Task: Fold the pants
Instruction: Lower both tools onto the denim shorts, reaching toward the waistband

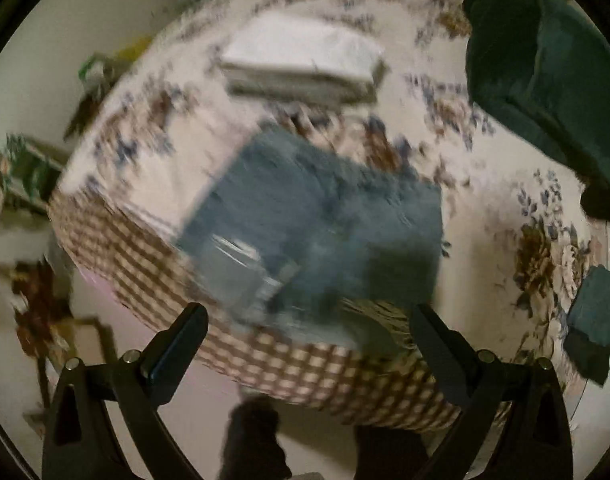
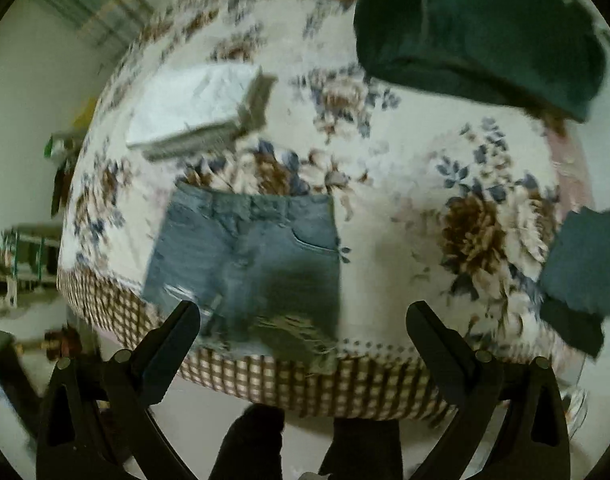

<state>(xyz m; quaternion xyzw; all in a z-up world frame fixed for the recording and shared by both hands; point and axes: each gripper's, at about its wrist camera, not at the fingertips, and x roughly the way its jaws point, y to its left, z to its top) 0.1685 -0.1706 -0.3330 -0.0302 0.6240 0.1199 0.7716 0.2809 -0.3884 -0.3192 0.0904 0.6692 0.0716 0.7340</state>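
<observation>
A pair of faded blue denim shorts (image 2: 249, 260) lies flat on a table covered with a floral cloth (image 2: 405, 208), waistband away from me, frayed hems at the near edge. In the left wrist view the shorts (image 1: 321, 224) are blurred by motion. My left gripper (image 1: 309, 320) is open and empty, above the near table edge in front of the shorts. My right gripper (image 2: 303, 316) is open and empty, its fingers either side of the shorts' near hem, held above it.
A stack of folded white and grey cloth (image 2: 201, 108) lies behind the shorts. A dark green folded garment (image 2: 481, 28) sits at the far right. A dark teal folded piece (image 2: 581, 264) lies at the right edge. Checkered cloth border (image 2: 345, 384) hangs over the near edge.
</observation>
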